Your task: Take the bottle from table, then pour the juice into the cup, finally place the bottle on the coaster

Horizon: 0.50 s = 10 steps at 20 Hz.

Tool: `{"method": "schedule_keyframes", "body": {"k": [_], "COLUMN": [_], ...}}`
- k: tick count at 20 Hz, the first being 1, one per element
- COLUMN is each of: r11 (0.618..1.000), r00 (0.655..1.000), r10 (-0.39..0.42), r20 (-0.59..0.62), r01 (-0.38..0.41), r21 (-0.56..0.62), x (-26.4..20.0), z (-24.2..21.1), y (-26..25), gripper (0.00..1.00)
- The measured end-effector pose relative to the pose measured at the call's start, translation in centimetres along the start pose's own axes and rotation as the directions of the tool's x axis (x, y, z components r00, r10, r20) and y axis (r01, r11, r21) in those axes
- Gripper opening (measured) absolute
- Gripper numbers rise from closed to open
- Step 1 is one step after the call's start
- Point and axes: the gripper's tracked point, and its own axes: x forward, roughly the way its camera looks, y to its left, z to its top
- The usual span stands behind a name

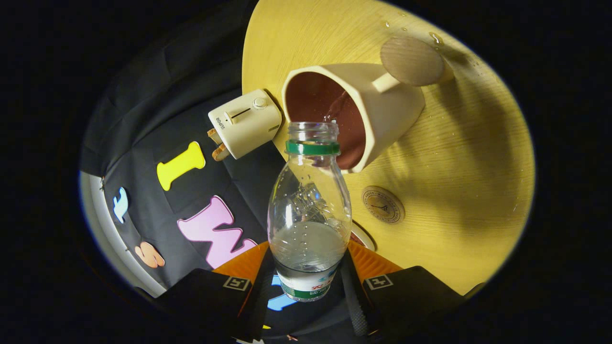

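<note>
Bottle [309, 210] btwn jaws, clamped

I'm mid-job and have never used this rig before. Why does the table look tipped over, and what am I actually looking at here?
You are looking through a fisheye camera that rides on a handheld two-finger gripper, carried by a person; there is no robot arm. Its two fingers show at the bottom, pressing on either side of a clear plastic bottle with a green neck ring and no cap.

The table seems tipped because the gripper is rolled over to pour, and the camera rolls with it. A thin stream runs from the bottle's mouth into the cream cup, which has a dark inside and a round-ended handle. The bottle is partly full.

On the wooden table also lie a round coaster beside the cup, a few spilled drops beyond the cup's handle, and a small cream toaster at the table's edge.
</note>
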Motion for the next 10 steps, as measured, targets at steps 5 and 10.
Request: {"method": "schedule_keyframes", "body": {"k": [5,10], "r11": [0.999,0.992], "r00": [1.0,0.998], "r10": [0.009,0.045], "r20": [0.012,0.044], "r01": [-0.009,-0.049], "r21": [0.043,0.114], "x": [0.3,0.6], "z": [0.3,0.7], "y": [0.7,1.9], "gripper": [0.72,0.72]}}
